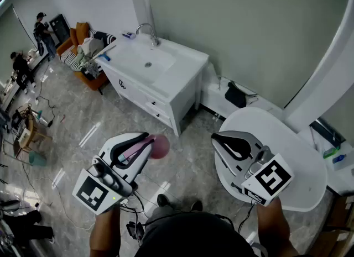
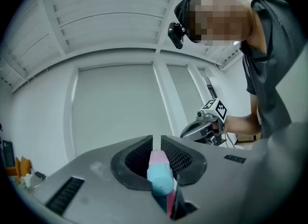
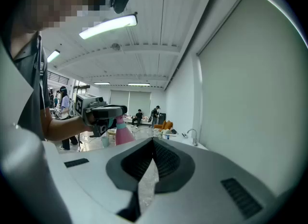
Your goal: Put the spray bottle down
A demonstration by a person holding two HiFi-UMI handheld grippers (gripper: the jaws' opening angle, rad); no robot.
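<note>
Risk: pink plastic spray bottle point(image 1: 159, 146) hangs over grey tiled floor point(image 1: 83, 123), beside round white counter point(image 1: 301, 162), not above it. Release here means fall, possible crack or leak.
Grip: left gripper point(image 2: 156, 140) pinches only bottle's blue-pink nozzle head; body could swing or slip.
Empty right gripper point(image 3: 153, 143) pressed together, over counter edge.
Containers: white vanity sink point(image 1: 145, 57), basin looks empty. Bottle opaque, fill unknown.
</note>
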